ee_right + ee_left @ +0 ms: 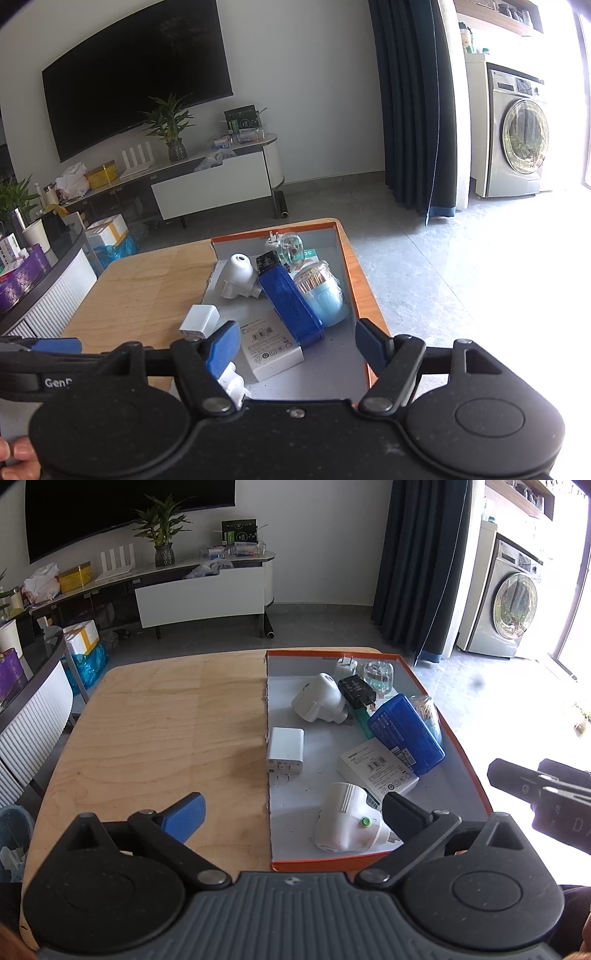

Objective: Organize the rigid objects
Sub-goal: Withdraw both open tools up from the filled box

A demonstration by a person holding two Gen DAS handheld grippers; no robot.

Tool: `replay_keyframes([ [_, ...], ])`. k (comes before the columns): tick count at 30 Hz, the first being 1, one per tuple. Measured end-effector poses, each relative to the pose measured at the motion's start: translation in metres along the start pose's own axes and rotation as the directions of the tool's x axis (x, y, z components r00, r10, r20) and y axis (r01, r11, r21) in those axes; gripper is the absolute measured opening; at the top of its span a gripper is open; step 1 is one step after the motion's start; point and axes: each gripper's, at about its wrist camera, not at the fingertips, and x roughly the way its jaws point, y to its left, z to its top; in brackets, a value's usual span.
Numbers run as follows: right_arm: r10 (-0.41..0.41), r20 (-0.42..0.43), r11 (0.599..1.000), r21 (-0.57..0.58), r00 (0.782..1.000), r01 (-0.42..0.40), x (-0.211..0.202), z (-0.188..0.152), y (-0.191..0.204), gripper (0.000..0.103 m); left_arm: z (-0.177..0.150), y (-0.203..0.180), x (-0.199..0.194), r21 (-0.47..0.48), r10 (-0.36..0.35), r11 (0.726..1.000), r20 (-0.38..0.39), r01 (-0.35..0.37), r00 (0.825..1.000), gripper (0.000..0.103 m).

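Observation:
An orange-rimmed shallow box [463, 746] sits on the right half of the wooden table [166, 720]. Inside lie a blue case [406, 734], a white square charger [285, 751], a flat white box [376, 768], two white plug adapters [321, 698] [345, 821], a black charger [356, 690] and a clear bottle [378, 674]. My left gripper [291, 812] is open and empty above the box's near left corner. My right gripper [295, 343] is open and empty over the box's near end [365, 295], above the flat white box [271, 347]. The blue case [291, 302] lies just ahead.
A light blue toothpick jar [321, 295] lies at the box's right wall. The table's left half is bare wood. Beyond are a TV stand [199, 598], a dark curtain [421, 565] and a washing machine [506, 598]. The right gripper's body [546, 797] shows at the left view's right edge.

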Motion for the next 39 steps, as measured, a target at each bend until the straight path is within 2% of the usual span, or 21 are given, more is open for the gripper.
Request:
replay_keyframes([
  [8, -0.015, -0.041, 1.000, 0.001, 0.999, 0.015, -0.001, -0.013, -0.003, 0.083, -0.009, -0.003, -0.005, 0.013, 0.019, 1.000, 0.013, -0.019, 1.000, 0.103],
  [39, -0.005, -0.065, 1.000, -0.020, 0.998, 0.004, 0.003, -0.021, 0.004, 0.083, -0.014, 0.000, -0.005, -0.001, 0.021, 1.000, 0.002, -0.021, 1.000, 0.103],
])
